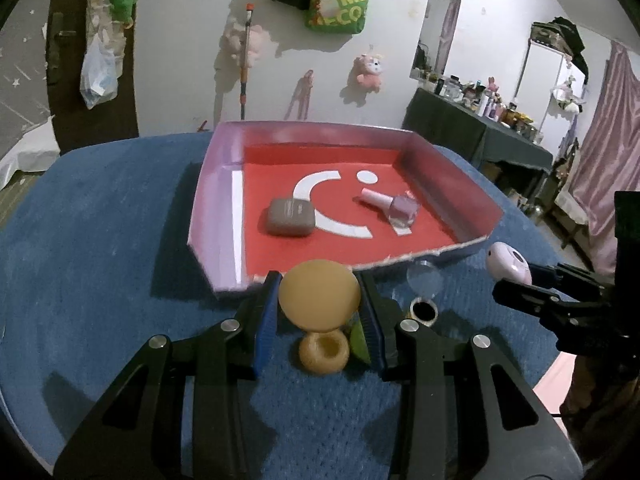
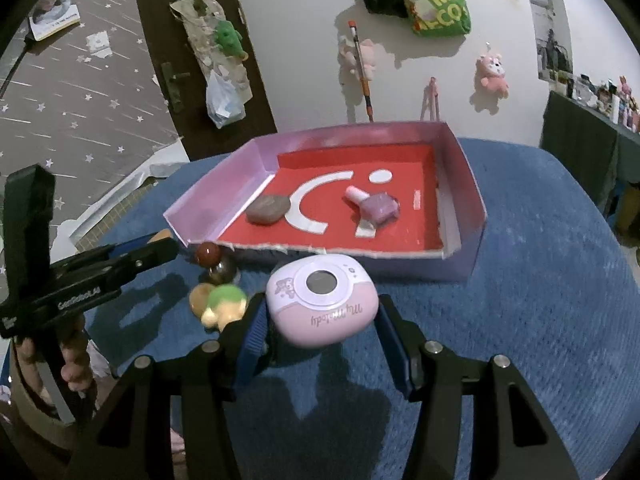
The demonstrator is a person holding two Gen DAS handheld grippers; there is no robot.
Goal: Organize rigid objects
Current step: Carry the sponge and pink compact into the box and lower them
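A shallow box with pink walls point(image 1: 216, 184) point(image 2: 468, 216) and a red floor holds a grey case point(image 1: 291, 217) point(image 2: 268, 209) and a pink nail polish bottle point(image 1: 394, 205) point(image 2: 374, 204). My left gripper point(image 1: 319, 296) is shut on a tan round disc point(image 1: 319, 295) just in front of the box's near wall. My right gripper point(image 2: 322, 312) has its jaws around a pink "My Melody" case point(image 2: 322, 304) point(image 1: 510, 266), which looks lifted above the cloth in front of the box.
A blue cloth point(image 1: 100, 240) point(image 2: 520, 320) covers the table. A tan ring point(image 1: 324, 352), a green piece point(image 1: 360, 342), a small dark-centred ring point(image 1: 424, 311) and a clear lens point(image 1: 425, 278) lie by the left gripper. A green-capped toy point(image 2: 222, 304) and a brown ball point(image 2: 208, 254) lie left of the pink case.
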